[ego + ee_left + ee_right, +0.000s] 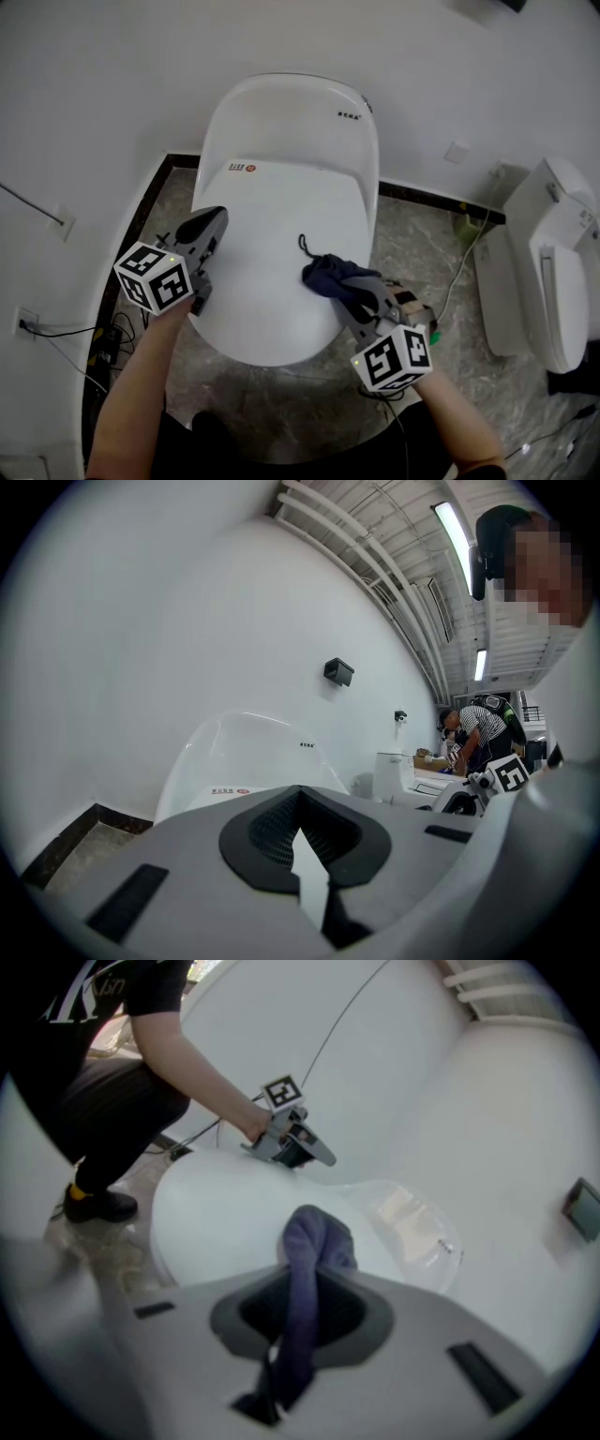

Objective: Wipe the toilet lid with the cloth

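**Tool state.** The right gripper [354, 292] has its jaws clamped on the cloth [330, 274]. In the right gripper view a dark blue fold runs up between the jaws, and the rest is bunched in front of them. The left gripper [208, 225] has its jaws drawn together with nothing between them. It sits at the lid's rim at about 9 o'clock. Whether it presses on the rim or only hovers cannot be told.

**Task item.** The lid [272, 202] is down and fully in view. The cloth lies on it at about 4 o'clock from the lid's centre, just inside the right edge. A thin dark loop of the cloth trails towards 11 o'clock.

**Progress.** Judged as under way: the cloth is gripped and appears to be in contact with the surface. The lid is uniformly white and glossy, with no smear, wet track or dirt visible, so the area already covered cannot be established. With the wad at the right side, the centre, the left half, the front lip at 6 o'clock and the rear strip by the red label at 12 o'clock are all treated as outstanding.

**Note.** The cloth is balled up, not spread, so each pass is likely to cover only a narrow band.
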Demonstrator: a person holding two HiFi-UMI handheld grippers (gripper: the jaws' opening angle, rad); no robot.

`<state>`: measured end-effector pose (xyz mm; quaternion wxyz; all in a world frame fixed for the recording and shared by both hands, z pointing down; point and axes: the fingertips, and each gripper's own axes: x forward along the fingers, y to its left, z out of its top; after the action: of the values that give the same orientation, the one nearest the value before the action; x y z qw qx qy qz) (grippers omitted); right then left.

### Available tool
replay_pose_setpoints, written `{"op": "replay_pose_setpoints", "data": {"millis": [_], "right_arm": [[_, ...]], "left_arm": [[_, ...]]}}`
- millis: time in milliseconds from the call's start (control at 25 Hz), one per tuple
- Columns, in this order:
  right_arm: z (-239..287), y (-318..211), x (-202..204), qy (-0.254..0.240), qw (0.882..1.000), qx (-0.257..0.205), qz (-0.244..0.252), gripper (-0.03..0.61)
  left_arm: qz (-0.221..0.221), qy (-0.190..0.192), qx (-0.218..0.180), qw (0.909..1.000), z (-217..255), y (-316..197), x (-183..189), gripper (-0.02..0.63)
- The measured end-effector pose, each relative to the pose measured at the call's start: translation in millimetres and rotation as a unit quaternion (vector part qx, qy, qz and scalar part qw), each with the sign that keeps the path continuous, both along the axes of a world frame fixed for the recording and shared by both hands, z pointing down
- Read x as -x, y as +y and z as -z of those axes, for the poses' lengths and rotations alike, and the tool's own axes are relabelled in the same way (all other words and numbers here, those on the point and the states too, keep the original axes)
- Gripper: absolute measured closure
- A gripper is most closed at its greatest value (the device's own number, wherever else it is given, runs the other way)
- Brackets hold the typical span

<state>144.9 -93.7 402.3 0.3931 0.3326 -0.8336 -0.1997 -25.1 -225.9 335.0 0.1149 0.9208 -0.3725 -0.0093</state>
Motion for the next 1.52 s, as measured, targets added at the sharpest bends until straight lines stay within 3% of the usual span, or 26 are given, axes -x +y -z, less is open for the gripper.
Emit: {"op": "replay_pose_setpoints", "data": {"millis": [960, 1160, 1520], "right_arm": [[1, 50, 18, 0.013, 0.998, 0.037, 0.046, 0.511], [21, 14, 19, 0.016, 0.999, 0.007, 0.036, 0.511], [51, -109, 26, 0.038, 0.998, -0.042, 0.008, 0.511]], "left_arm": [[0.001, -0.002, 0.000, 1.0000, 0, -1, -1, 0.598], [0.000, 0.001, -0.001, 1.0000, 1, -2, -2, 0.598], [0.001, 0.006, -0.002, 1.0000, 2, -2, -2, 0.598]]}}
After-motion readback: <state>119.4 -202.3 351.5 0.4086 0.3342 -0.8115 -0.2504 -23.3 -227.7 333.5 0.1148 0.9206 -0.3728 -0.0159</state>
